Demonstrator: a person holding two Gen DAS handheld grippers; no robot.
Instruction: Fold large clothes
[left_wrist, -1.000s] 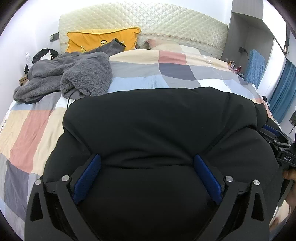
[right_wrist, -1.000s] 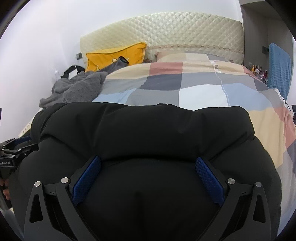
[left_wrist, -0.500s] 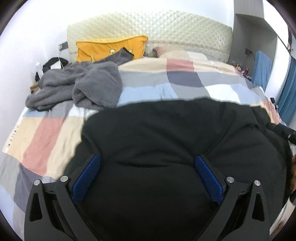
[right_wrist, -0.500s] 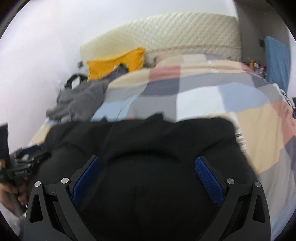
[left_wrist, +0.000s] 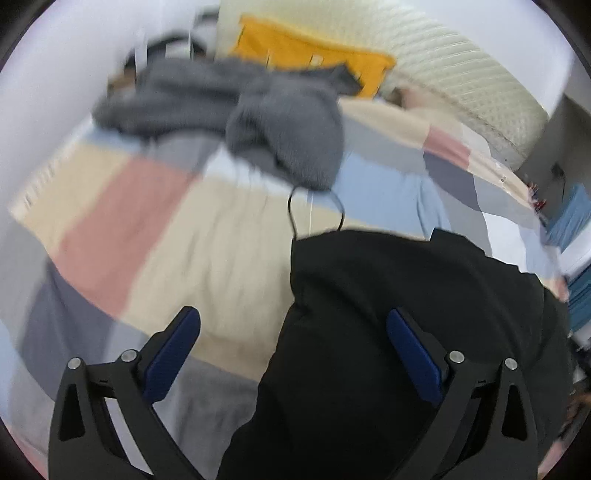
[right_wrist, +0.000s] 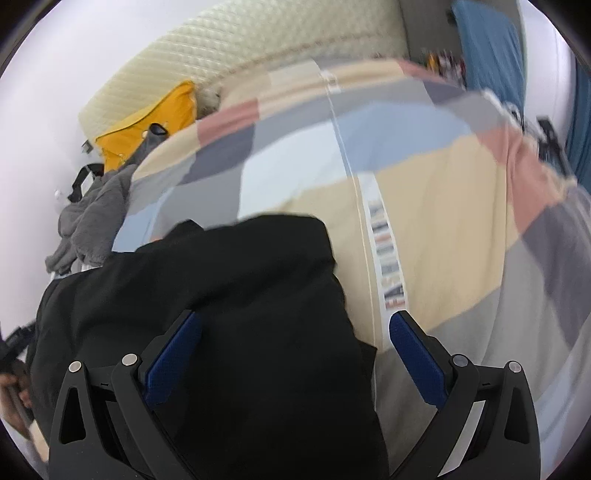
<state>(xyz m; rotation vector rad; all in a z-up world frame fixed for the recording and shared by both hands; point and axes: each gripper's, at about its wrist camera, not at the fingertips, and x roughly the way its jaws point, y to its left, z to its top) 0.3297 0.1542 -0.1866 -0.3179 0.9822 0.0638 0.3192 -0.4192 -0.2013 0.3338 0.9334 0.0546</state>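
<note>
Black jacket (left_wrist: 406, 314), one; grey garment (left_wrist: 266, 122), one

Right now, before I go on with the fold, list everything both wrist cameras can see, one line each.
Black garment: one, black, bulky, on the near part of the bed, between both grippers.
Patchwork duvet: one, beige, pink, grey, blue and white blocks, covering the bed.
Grey fleece garment: one, grey, heaped at the far left of the bed.
Yellow pillow: one, yellow, against the headboard.
Headboard: one, cream, quilted, far end.
Thin black cord: one, looping from under the fleece to the black garment.
Blue fabric: one, blue, hanging far right.
Left gripper: black, blue pads, open.
Right gripper: same build, open.
Hand: one, at left edge of the right view.
</note>
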